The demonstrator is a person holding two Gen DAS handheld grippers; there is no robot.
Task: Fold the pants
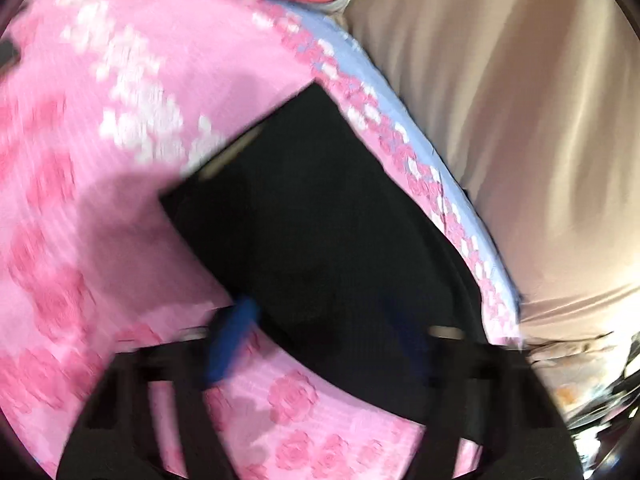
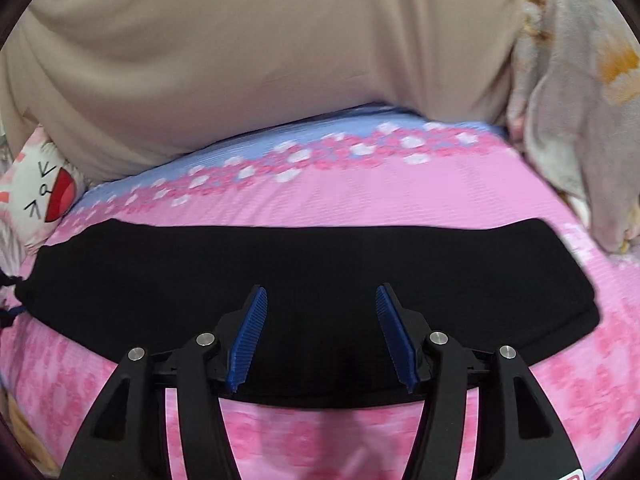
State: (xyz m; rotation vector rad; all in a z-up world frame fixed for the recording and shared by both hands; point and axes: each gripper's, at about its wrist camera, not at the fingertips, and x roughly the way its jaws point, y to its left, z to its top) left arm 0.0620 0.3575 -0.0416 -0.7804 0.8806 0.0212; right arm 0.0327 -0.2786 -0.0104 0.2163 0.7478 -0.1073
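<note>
Black pants (image 2: 304,280) folded flat on pink bedspread (image 2: 360,200), directly ahead of our right hand-held gripper (image 2: 321,296), jaws apart, empty. Left hand-held gripper (image 1: 320,312) over pants; blur, grip we cannot tell.

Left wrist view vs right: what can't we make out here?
- Left hand-held gripper, left wrist view: motion blur, and the far finger is dark against the black pants, so grip on the cloth is unclear.
- Pants' left end, right wrist view: cut off by the frame edge.
- Number of folds: not readable; the cloth is uniformly black.
</note>
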